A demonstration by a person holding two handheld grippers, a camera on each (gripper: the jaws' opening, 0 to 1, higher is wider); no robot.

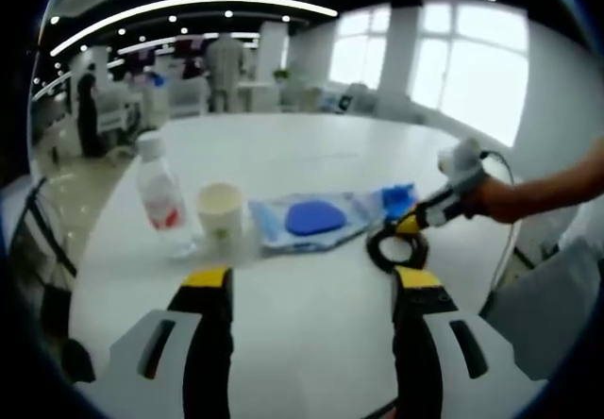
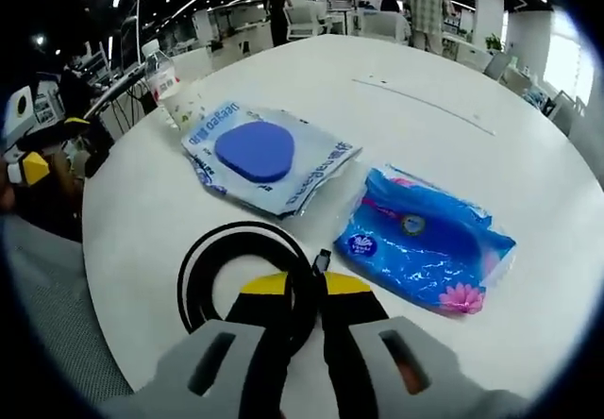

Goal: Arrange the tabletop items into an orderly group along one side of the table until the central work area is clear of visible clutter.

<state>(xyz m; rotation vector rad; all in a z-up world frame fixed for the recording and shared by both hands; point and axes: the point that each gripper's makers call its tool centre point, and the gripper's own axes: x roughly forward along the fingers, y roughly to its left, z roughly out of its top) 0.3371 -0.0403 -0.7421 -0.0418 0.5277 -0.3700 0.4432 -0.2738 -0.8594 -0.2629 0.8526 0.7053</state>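
1. Right gripper view: right gripper (image 2: 304,292) has its fingers clamped on the black cable coil (image 2: 243,282), lying on the surface (image 2: 453,79) right by the near edge.
2. Blue pack (image 2: 427,242) sits just right of it, pouch (image 2: 269,157) just beyond, bottle (image 2: 162,72) and cup (image 2: 189,105) farther left.
3. Left gripper (image 1: 311,287) fingers are apart, holding nothing, nearer the cup.
4. Plenty of bare room beyond.

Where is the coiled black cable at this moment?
In the right gripper view the coiled black cable lies on the white table, pinched in the right claw, below the blue-pad packet and left of the blue tissue pack.
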